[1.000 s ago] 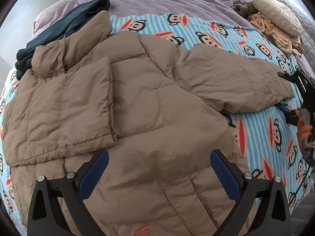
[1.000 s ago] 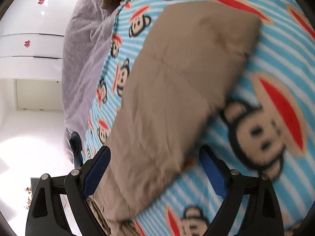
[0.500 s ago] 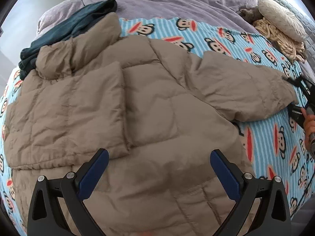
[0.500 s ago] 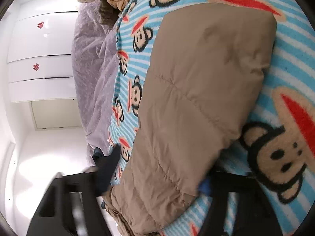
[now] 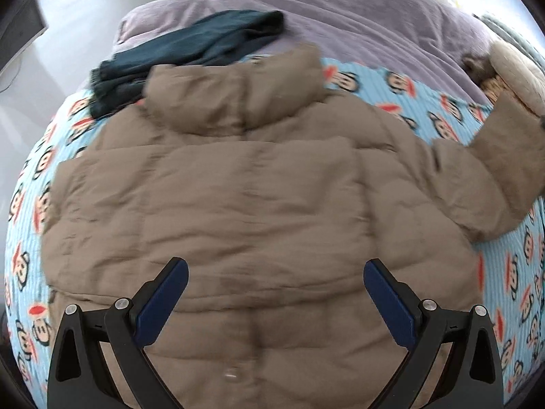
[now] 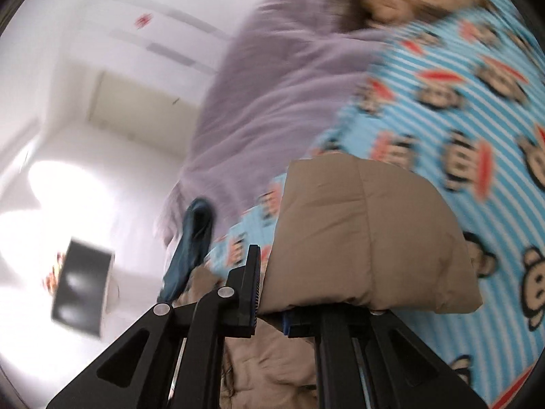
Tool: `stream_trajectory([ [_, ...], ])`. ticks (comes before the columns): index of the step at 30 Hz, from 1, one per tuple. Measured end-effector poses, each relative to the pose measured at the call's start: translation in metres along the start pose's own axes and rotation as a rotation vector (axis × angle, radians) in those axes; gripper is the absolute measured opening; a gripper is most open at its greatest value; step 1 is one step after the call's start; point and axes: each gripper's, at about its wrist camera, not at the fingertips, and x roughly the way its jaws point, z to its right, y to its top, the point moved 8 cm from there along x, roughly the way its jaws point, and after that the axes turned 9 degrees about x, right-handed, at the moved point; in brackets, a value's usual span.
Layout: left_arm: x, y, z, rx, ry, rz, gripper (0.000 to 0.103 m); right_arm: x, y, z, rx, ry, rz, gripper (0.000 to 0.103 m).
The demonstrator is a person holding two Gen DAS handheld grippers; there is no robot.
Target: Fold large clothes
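tan puffer jacket spread beneath wide-open left gripper; sleeve cuff pinched between closing right gripper.

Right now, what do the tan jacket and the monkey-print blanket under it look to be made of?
Tan puffer jacket: probably smooth matte synthetic shell with padding, judging by its stitched, puffy quilted panels. Monkey-print blanket: looks like soft ribbed fleece, with a fuzzy striped surface.

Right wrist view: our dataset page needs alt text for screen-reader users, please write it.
The right gripper is closing on the cuff of a tan puffer jacket sleeve, lifted above a blue monkey-print blanket. A lilac bedspread and white cupboards blur behind.
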Motion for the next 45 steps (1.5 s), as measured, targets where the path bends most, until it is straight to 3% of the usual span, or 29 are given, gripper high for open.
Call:
stream_trajectory([
  [4,0.000,-0.001,-0.037,-0.036,0.019,0.013,0.103,0.032,-0.044,-0.068,-0.168,0.022,-0.070,0.011],
  [9,0.001,-0.007,-0.075,-0.087,0.020,0.018,0.103,0.094,-0.131,-0.125,-0.301,0.052,-0.233,0.011],
  [13,0.000,-0.015,-0.100,-0.118,0.022,0.023,0.103,0.147,-0.204,-0.132,-0.381,0.003,-0.363,0.011],
  [18,0.001,-0.024,-0.125,-0.163,0.023,0.021,0.103,0.200,-0.270,-0.096,-0.389,-0.119,-0.487,0.012],
  [21,0.007,-0.025,-0.130,-0.165,0.017,0.018,0.103,0.210,-0.276,-0.075,-0.312,-0.177,-0.505,0.015],
  [22,0.008,-0.025,-0.129,-0.164,0.014,0.018,0.103,0.208,-0.277,-0.073,-0.290,-0.176,-0.510,0.027],
  [23,0.008,-0.025,-0.129,-0.165,0.010,0.018,0.103,0.203,-0.277,-0.074,-0.271,-0.170,-0.510,0.050],
  [25,0.010,-0.024,-0.127,-0.175,-0.007,0.020,0.103,0.191,-0.273,-0.078,-0.253,-0.136,-0.499,0.084],
  [28,0.011,-0.023,-0.127,-0.197,-0.036,0.022,0.103,0.166,-0.259,-0.081,-0.206,-0.128,-0.447,0.086],
  [33,0.008,-0.020,-0.134,-0.199,-0.053,0.036,0.103,0.148,-0.215,-0.050,0.086,-0.103,-0.317,0.086],
  [34,0.007,-0.019,-0.135,-0.197,-0.058,0.039,0.103,0.146,-0.211,-0.048,0.120,-0.096,-0.298,0.085],
  [36,0.004,-0.019,-0.138,-0.196,-0.072,0.046,0.103,0.147,-0.200,-0.046,0.163,-0.086,-0.274,0.053],
  [37,0.002,-0.018,-0.140,-0.200,-0.085,0.050,0.103,0.150,-0.199,-0.049,0.150,-0.093,-0.280,0.014],
  [38,0.000,-0.017,-0.143,-0.210,-0.108,0.056,0.103,0.153,-0.200,-0.057,0.115,-0.099,-0.277,0.009],
  [41,-0.006,-0.014,-0.152,-0.264,-0.207,0.082,0.103,0.162,-0.213,-0.095,-0.097,-0.089,-0.303,0.008],
  [45,-0.013,-0.007,-0.161,-0.341,-0.355,0.122,0.103,0.185,-0.271,-0.139,-0.417,-0.122,-0.414,0.008],
])
